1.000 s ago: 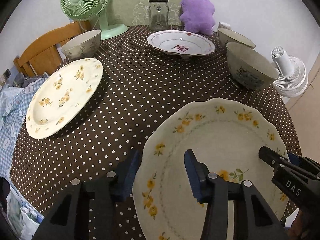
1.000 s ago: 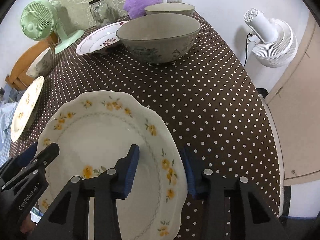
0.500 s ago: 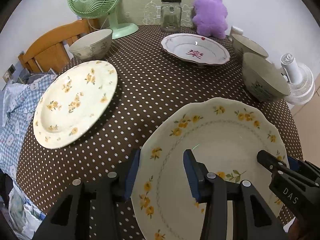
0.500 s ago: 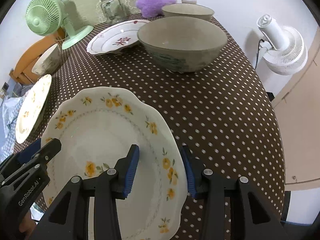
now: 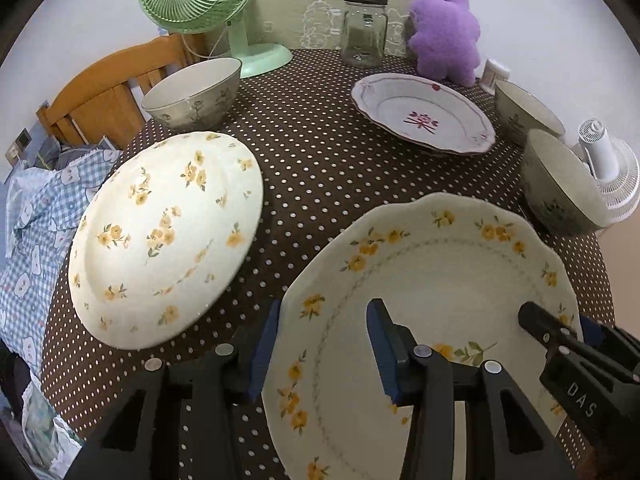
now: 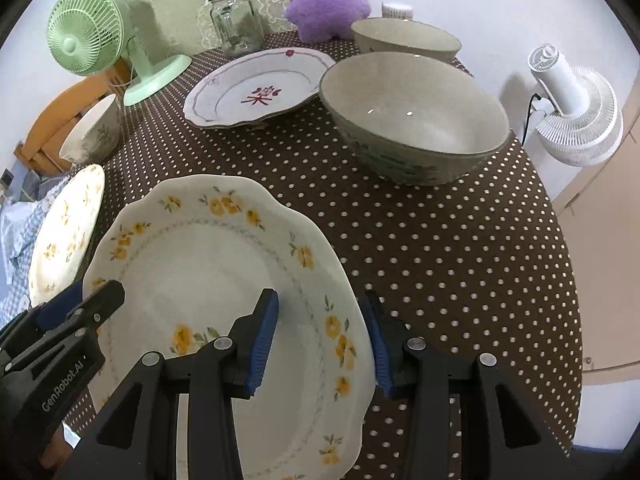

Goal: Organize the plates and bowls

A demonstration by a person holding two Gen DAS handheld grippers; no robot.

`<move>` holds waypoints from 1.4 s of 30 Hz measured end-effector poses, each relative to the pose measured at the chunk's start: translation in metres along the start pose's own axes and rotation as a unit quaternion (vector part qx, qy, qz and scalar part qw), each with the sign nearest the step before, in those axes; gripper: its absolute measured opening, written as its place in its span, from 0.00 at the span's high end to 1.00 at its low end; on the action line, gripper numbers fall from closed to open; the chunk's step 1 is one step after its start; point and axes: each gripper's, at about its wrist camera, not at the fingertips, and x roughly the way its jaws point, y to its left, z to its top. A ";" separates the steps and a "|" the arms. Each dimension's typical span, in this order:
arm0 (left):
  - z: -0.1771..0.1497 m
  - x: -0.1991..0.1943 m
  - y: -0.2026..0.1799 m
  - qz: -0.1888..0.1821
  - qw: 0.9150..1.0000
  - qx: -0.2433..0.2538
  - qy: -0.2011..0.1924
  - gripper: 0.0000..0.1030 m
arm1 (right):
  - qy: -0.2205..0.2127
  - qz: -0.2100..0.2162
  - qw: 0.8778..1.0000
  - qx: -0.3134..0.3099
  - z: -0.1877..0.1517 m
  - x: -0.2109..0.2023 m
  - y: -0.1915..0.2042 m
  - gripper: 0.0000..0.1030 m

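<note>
Both claws grip the scalloped yellow-flowered plate: the left claw on its left rim, the right claw on its right rim. A second flowered plate lies left on the tabletop.

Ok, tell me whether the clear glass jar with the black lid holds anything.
Empty, as far as shows: the clear glass jar is see-through, with only wallpaper visible behind it.

The right gripper clamps the right rim of a scalloped yellow-flowered plate, while the left gripper seems to grip its left rim. Beyond, a large grey bowl sits on the dotted tablecloth.
</note>
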 end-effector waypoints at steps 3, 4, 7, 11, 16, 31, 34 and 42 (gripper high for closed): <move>0.000 0.003 0.002 -0.004 1.000 0.004 0.003 0.57 | 0.008 -0.003 1.000 0.006 0.002 0.006 0.002 0.55; 0.000 0.003 0.002 -0.006 1.000 0.005 0.003 0.57 | 0.010 -0.004 1.000 0.010 0.003 0.009 0.003 0.55; 0.000 0.003 0.001 -0.008 1.000 0.008 -0.001 0.57 | 0.014 -0.006 1.000 0.016 0.004 0.014 0.004 0.55; -0.003 0.000 0.003 -0.020 1.000 0.002 -0.003 0.45 | 0.013 -0.001 1.000 0.017 0.002 0.014 0.001 0.55; -0.011 -0.008 0.003 -0.015 1.000 -0.003 -0.002 0.26 | -0.011 -0.003 1.000 0.000 -0.002 -0.001 -0.003 0.26; -0.012 -0.066 0.032 -0.012 0.998 -0.013 -0.058 0.05 | -0.058 -0.004 0.998 -0.026 -0.005 -0.069 0.022 0.16; -0.009 -0.071 0.048 -0.017 0.998 -0.007 -0.065 0.05 | -0.050 -0.021 0.998 -0.020 -0.001 -0.074 0.038 0.16; 0.011 -0.064 0.095 -0.038 0.997 0.017 -0.065 0.07 | -0.072 -0.033 0.997 0.005 0.004 -0.082 0.090 0.16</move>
